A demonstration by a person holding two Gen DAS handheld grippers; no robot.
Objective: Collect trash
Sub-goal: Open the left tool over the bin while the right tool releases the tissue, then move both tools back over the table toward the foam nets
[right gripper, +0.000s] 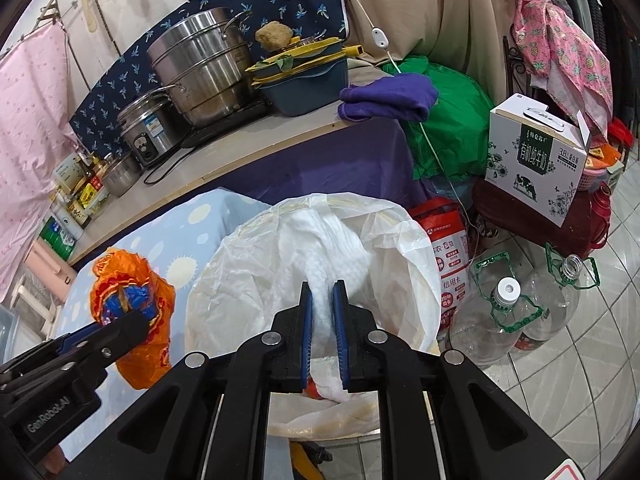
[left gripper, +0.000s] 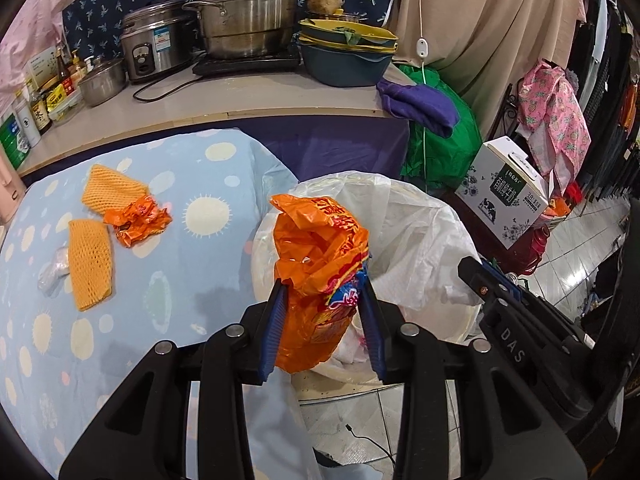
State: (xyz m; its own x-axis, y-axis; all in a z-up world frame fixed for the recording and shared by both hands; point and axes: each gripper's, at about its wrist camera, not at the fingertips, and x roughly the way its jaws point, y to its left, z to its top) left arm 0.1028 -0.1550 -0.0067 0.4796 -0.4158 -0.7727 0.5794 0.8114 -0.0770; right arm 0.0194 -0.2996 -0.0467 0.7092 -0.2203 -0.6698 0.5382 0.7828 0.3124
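Note:
My left gripper (left gripper: 324,284) is shut on a crumpled orange plastic bag (left gripper: 316,248) and holds it at the table's right edge, beside the bin. The bag also shows in the right wrist view (right gripper: 132,308). My right gripper (right gripper: 323,292) is shut on the white bin liner (right gripper: 320,248) and holds it over the round bin (right gripper: 224,280). On the blue spotted tablecloth (left gripper: 168,296) lie two yellow foam fruit nets (left gripper: 90,264), a crumpled orange wrapper (left gripper: 138,220) and a small clear plastic scrap (left gripper: 52,274).
A counter (left gripper: 240,96) behind the table carries pots, a rice cooker, bottles and stacked basins. A purple cloth (left gripper: 416,106) hangs off its corner. A milk carton box (right gripper: 536,156), a green bag (right gripper: 452,120) and large empty bottles (right gripper: 504,316) stand on the tiled floor right of the bin.

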